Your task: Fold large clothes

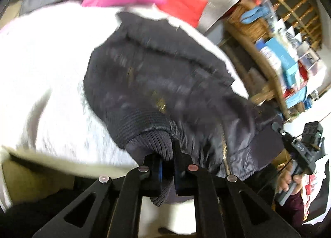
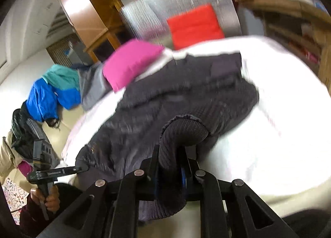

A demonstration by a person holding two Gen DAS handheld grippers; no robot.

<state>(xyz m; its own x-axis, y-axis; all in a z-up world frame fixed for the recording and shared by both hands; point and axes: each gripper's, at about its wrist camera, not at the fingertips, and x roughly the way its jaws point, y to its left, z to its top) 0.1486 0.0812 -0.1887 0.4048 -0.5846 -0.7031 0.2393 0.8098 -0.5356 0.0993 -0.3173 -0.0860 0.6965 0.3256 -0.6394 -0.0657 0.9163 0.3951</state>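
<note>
1. The dark jacket point(image 1: 165, 76) is spread over a white-covered bed point(image 1: 47, 68); it is the landmark for all positions given below, and both views are blurred.
2. The left gripper point(image 1: 167, 167) is placed at the near edge of the jacket, its fingers point(image 1: 154, 172) clamped on a ribbed knit band of the jacket, probably a cuff or hem end. A brass zip point(image 1: 225, 151) is seen just beside this grip.
3. The right gripper point(image 2: 171, 167) is likewise set at the near edge of the jacket, its fingers point(image 2: 154, 164) pressed together on another ribbed knit section, which bulges above them.
4. The two ribbed parts are judged to be held because the knit gives a firm, thick purchase where the smooth shell fabric would slip, and because two grips let the near part of the garment be lifted evenly for a fold.
5. In each view the opposite gripper is seen at the jacket's side edge, held by a bare hand point(image 2: 48, 197).
6. Beyond the far edge of the jacket lie a pink cushion point(image 2: 128, 62) and a red cushion point(image 2: 194, 24); a heap of blue clothing point(image 2: 51, 95) is seen well apart to the jacket's side.
</note>
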